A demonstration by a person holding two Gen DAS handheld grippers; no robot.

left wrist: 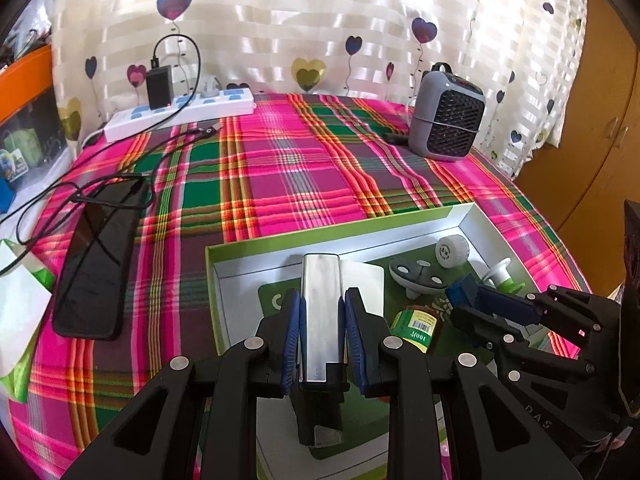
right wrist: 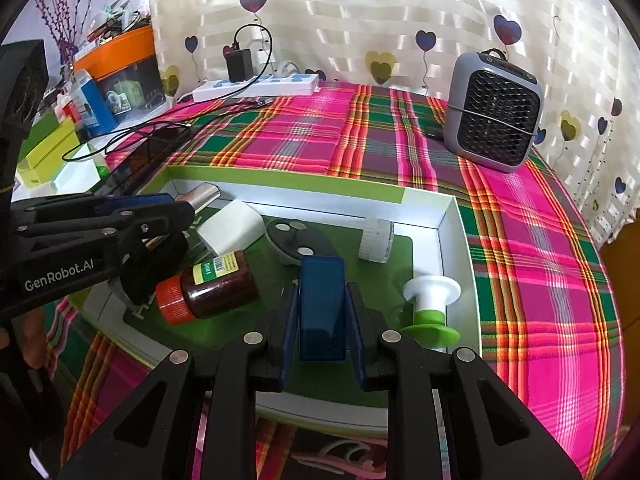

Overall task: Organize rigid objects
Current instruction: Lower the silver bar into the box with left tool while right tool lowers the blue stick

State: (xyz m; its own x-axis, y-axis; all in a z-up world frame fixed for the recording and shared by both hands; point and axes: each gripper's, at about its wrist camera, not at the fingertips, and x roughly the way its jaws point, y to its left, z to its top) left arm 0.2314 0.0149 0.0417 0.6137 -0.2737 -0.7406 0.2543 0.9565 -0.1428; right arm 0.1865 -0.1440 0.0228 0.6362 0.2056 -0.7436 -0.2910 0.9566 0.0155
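Note:
A shallow green-and-white box (left wrist: 332, 232) (right wrist: 460, 248) lies on the plaid cloth. My left gripper (left wrist: 322, 316) is shut on a silver metal block (left wrist: 322, 308), held over the box's left part; the block's tip also shows in the right wrist view (right wrist: 206, 194). My right gripper (right wrist: 322, 312) is shut on a blue block (right wrist: 322, 304), over the box's middle; it shows in the left wrist view (left wrist: 464, 288). In the box lie a brown bottle with orange cap (right wrist: 216, 288), a white adapter (right wrist: 232, 226), a grey disc piece (right wrist: 296, 240), a white ribbed cap (right wrist: 376, 240) and a white-and-green plunger piece (right wrist: 430, 308).
A black phone (left wrist: 100, 256) with a cable lies left of the box. A white power strip (left wrist: 180, 114) with a charger sits at the back. A grey fan heater (left wrist: 448, 118) stands back right. Boxes and clutter stand on the left side (right wrist: 60, 140).

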